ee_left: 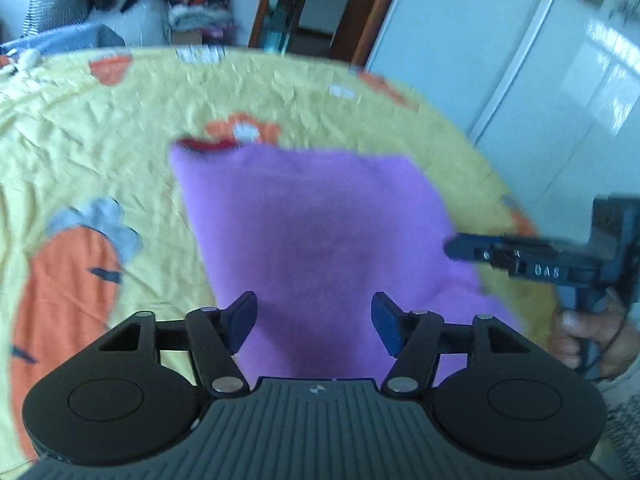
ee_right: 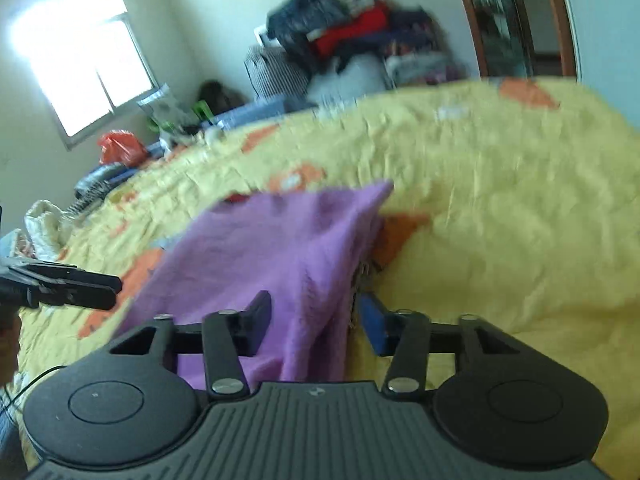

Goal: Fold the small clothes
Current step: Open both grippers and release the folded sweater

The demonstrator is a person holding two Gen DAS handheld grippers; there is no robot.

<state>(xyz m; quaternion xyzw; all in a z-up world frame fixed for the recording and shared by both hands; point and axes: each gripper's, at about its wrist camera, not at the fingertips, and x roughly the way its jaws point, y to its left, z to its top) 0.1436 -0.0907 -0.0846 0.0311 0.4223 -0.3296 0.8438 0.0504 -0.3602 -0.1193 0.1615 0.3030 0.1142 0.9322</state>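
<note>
A purple knitted garment (ee_left: 312, 220) lies on a yellow bedsheet with orange carrot prints (ee_left: 100, 120), a red trim (ee_left: 208, 146) at its far edge. My left gripper (ee_left: 314, 322) hovers open just above its near edge, the pads touching nothing. From the right wrist, the garment (ee_right: 272, 248) rises off the sheet (ee_right: 500, 200) and a thick fold fills the gap between my right gripper's (ee_right: 316, 320) fingers. That right gripper (ee_left: 450, 248) is at the garment's right edge, held by a hand (ee_left: 580, 332). The left gripper (ee_right: 116, 290) shows at the left.
A pile of clothes (ee_right: 352, 28) is stacked beyond the bed's far side. A red bag (ee_right: 120, 146) and clutter lie under the window (ee_right: 80, 60). White wardrobe doors (ee_left: 520, 60) stand right of the bed, beside a wood-framed doorway (ee_left: 288, 0).
</note>
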